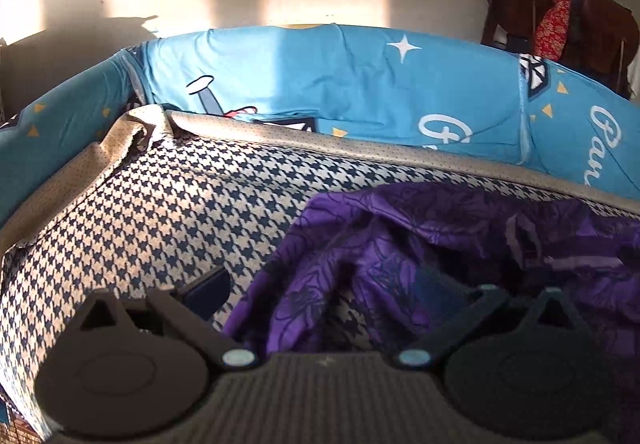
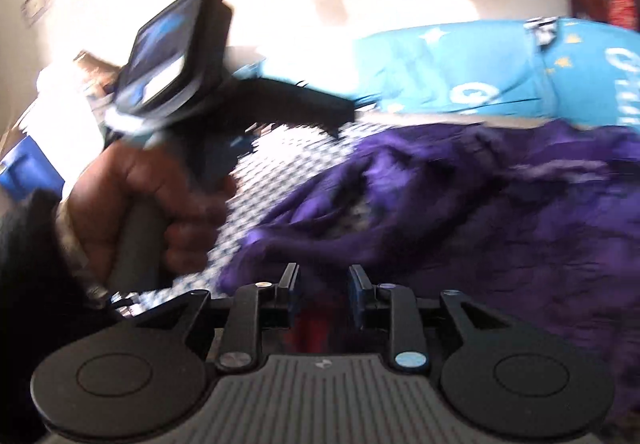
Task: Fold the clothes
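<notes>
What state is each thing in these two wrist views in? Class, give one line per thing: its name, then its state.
purple garment: crumpled, unfolded, on the houndstooth cover.
houndstooth cover: spread flat, far-left corner rumpled.
blue cushions: upright along the far edge.
red cloth: draped over dark furniture.
left gripper: open, fingers wide over the garment's edge.
right gripper: open with a narrow gap, purple fabric just ahead.
</notes>
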